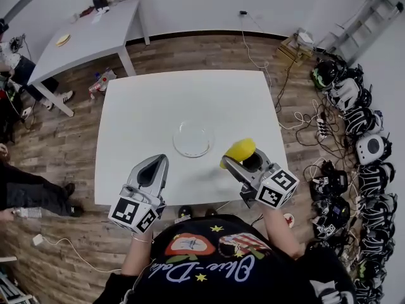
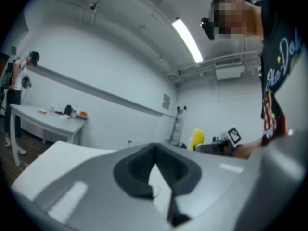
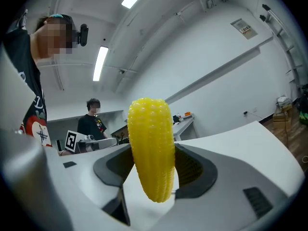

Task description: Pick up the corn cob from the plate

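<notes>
A yellow corn cob (image 1: 239, 150) is held up off the white table (image 1: 145, 106), with my right gripper (image 1: 244, 161) shut on it. In the right gripper view the corn cob (image 3: 150, 148) stands nearly upright between the two jaws, its tip pointing down. The clear glass plate (image 1: 192, 139) lies bare in the middle of the table, just left of the cob. My left gripper (image 1: 159, 161) hovers over the table's front edge, shut with nothing in it. In the left gripper view the cob (image 2: 197, 139) shows far off to the right.
A second white table (image 1: 88, 37) with small items stands at the back left. Headsets (image 1: 370, 147) and cables line the floor on the right, with a ladder (image 1: 367, 18) behind them. A person (image 3: 91, 121) stands at the room's far side.
</notes>
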`<control>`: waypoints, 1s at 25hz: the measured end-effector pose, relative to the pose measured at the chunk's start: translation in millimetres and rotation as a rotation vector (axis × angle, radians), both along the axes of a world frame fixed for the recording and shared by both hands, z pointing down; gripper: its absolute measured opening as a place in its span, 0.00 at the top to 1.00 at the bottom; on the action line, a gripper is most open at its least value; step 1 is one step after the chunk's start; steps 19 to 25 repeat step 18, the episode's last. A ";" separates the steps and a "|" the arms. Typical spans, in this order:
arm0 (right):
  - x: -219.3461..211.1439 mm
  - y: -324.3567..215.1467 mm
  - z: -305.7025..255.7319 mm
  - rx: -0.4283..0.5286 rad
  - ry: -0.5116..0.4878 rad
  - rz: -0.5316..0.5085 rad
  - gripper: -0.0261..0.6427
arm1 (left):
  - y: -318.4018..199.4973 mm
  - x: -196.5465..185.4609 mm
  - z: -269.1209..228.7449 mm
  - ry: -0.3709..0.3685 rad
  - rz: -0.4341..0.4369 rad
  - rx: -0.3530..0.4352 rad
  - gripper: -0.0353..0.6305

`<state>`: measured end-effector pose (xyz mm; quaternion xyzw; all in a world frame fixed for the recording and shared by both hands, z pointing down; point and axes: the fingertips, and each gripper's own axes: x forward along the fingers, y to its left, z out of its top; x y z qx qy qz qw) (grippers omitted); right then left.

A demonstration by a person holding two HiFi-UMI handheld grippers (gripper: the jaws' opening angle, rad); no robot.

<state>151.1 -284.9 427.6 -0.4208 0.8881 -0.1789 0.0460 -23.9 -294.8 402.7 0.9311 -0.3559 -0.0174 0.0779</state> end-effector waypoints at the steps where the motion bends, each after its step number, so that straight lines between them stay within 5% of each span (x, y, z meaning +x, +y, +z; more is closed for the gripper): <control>1: 0.2 -0.4 -0.5 -0.001 0.000 0.001 0.56 | -0.2 -0.1 -0.5 -0.002 0.000 -0.001 0.95; 25: -11.7 1.7 -3.6 -0.004 0.015 -0.023 0.56 | 5.0 -16.2 3.7 -0.016 -0.029 -0.012 0.95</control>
